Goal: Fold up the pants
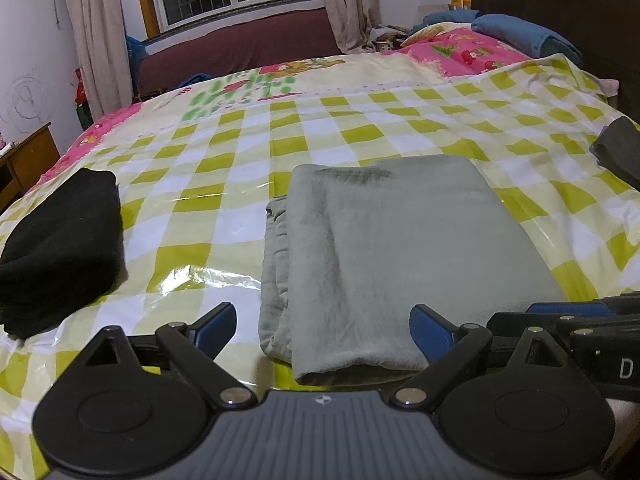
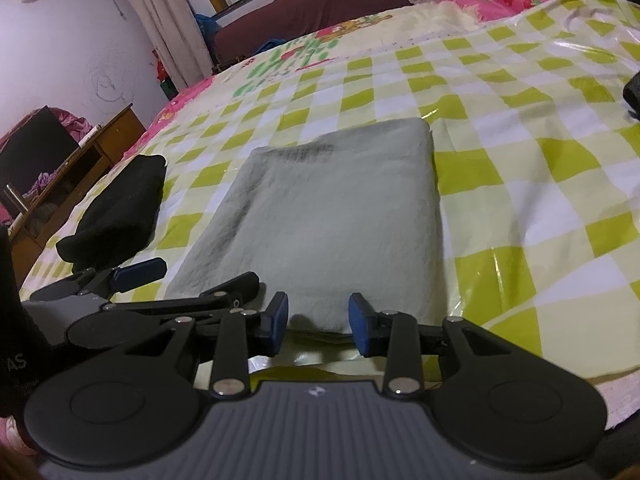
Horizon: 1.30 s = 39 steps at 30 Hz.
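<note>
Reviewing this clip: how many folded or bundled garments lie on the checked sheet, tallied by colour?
Grey-green: 1, the folded pants in the middle, just ahead of both open grippers.
Black: 1, the black bundle on the left.
Dark grey: 1, a dark garment at the right edge, cut off by the frame.
Total: 3

1. The left gripper (image 1: 323, 330) sits low at the near edge of the folded pants (image 1: 400, 256), jaws spread wide and empty.
2. The right gripper (image 2: 318, 326), just beside it at the same edge, has its jaws parted, gripping nothing.
</note>
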Tool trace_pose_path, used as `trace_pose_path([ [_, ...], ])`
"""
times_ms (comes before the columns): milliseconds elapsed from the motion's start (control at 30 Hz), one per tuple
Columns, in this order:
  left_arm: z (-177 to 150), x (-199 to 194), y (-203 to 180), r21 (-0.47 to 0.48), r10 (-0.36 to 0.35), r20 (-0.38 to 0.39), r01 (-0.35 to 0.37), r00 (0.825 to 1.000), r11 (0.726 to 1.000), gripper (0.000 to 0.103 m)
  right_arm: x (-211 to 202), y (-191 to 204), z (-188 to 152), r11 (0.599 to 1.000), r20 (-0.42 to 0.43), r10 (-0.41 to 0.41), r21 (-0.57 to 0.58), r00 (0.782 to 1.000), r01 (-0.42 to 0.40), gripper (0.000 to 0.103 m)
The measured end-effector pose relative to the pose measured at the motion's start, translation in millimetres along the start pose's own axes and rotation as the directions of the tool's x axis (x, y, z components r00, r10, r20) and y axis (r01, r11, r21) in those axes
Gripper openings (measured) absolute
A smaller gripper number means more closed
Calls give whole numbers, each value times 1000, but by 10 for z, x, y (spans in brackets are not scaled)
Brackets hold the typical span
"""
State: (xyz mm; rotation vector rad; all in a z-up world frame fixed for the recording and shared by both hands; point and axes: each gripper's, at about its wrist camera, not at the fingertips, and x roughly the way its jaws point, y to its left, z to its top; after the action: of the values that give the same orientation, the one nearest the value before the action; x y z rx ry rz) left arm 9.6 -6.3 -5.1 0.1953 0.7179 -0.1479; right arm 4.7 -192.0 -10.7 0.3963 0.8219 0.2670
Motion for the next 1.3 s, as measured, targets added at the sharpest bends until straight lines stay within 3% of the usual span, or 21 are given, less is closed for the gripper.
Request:
trace_pose_path([
  [1300,-6,6,38,-20,-22,-4,22,1000,1000,103,21,-4,-3,1000,-4,-2,9,1000,2,36],
])
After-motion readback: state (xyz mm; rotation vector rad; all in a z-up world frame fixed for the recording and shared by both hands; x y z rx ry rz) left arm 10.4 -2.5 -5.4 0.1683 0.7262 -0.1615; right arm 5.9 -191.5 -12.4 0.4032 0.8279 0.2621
